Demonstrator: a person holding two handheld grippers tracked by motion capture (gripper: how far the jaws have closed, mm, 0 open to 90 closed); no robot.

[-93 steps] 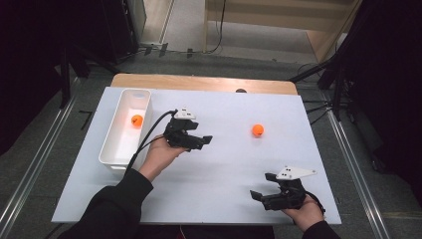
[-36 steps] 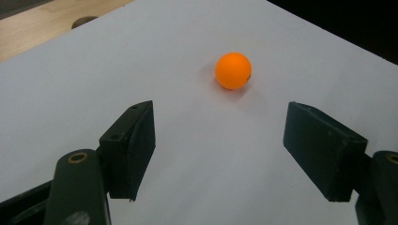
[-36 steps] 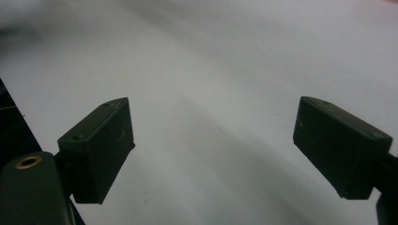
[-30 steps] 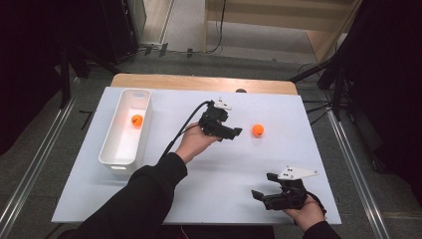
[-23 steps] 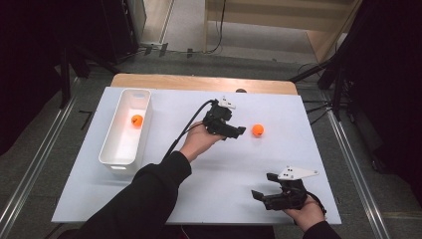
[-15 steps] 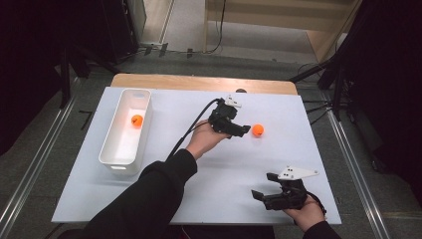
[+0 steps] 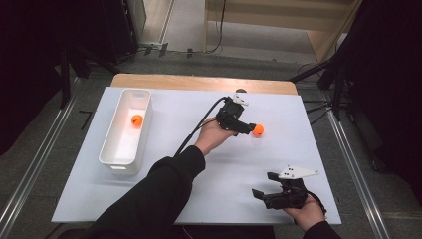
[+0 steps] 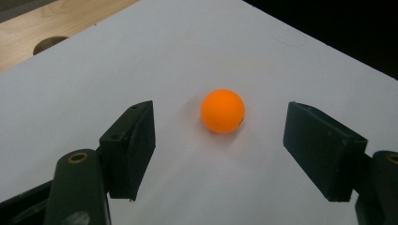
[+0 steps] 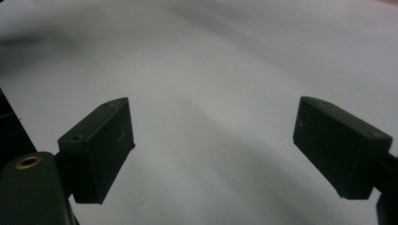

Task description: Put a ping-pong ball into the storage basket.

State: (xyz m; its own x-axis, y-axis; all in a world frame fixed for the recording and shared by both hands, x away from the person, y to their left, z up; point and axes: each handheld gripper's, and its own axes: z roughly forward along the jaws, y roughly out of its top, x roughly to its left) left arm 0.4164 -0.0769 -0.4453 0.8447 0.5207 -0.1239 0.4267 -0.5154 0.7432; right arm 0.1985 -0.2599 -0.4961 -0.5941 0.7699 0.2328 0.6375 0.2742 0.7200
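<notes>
Left gripper (image 7: 247,128) has travelled from beside the bin (image 7: 110,149) across the table (image 7: 229,164) toward the far right area; three seconds back it sat just right of the bin, now its tips are at the loose ball (image 7: 258,130). Jaw gap unchanged over the last second. Right gripper (image 7: 262,195) has not moved, parked near the table's near right corner.

Ball position vs jaws: in the left gripper view the ball (image 8: 223,111) lies on the table just ahead of the tips, roughly centred in the gap, a bit closer to the left jaw. Jaws stand half open, well wider than the ball, pads not touching it. Ball is not yet between the pads (still slightly beyond them). From the high view it sits toward the far right part of the table, well clear of every edge.

Right gripper jaws (image 9: 211,145) are wide, nothing between them, plain table surface ahead.

Around: white bin along the left edge with a second orange ball (image 7: 136,120) inside, toward its far end. Left gripper's cable (image 7: 196,132) trails back over the forearm, away from the ball. Wooden strip (image 7: 199,82) with a hole runs past the table's far edge. Nothing lies between the left jaws and the ball.
</notes>
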